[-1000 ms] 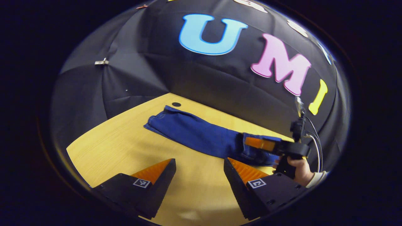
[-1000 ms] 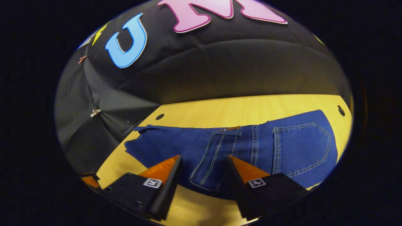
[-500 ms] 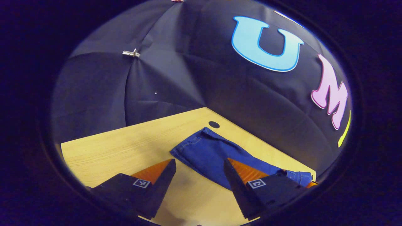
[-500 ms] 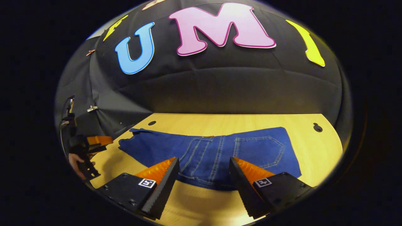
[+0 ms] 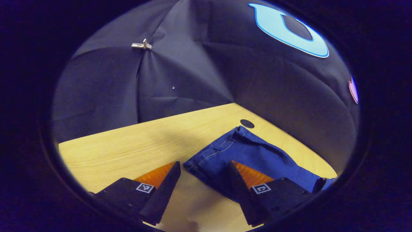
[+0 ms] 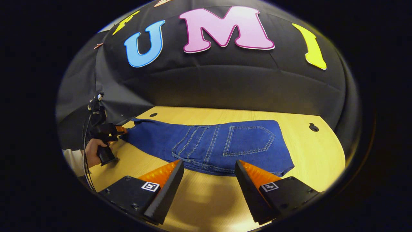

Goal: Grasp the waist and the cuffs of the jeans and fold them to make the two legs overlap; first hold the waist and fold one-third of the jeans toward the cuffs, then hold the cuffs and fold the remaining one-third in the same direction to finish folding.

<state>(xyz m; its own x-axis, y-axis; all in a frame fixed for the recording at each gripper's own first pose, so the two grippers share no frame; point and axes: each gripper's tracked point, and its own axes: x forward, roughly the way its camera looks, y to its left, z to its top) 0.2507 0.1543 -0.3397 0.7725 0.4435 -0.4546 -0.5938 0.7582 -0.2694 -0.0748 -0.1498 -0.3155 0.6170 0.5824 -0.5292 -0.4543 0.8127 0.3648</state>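
Compared with half a second ago, the left gripper (image 5: 203,174) sits closer to the cuff end of the dark blue denim jeans (image 5: 251,158), and the right gripper (image 6: 209,170) has pulled back slightly from the waist, so more bare wood shows between its fingers.

Left gripper view: fingers spread apart, holding nothing. The hemmed cuff edge lies just ahead of the gap between them; the right-hand finger overlaps the cloth in the picture, but contact cannot be told. A small round dark hole (image 5: 247,123) in the table lies just beyond the cuffs.

Right gripper view: jaws released, both fingers over bare table just short of the waist edge, not touching the cloth. The jeans (image 6: 209,143) lie flat along the light yellow wooden table (image 6: 318,151), legs overlapped, back pocket (image 6: 249,140) facing up, waist toward the right end and cuffs toward the left. At far left the other gripper (image 6: 119,130), held by a hand (image 6: 93,151) with a light sleeve, points at the cuff end. Two round holes show near the table's far edge, one (image 6: 153,114) near the cuffs, one (image 6: 313,127) past the waist.
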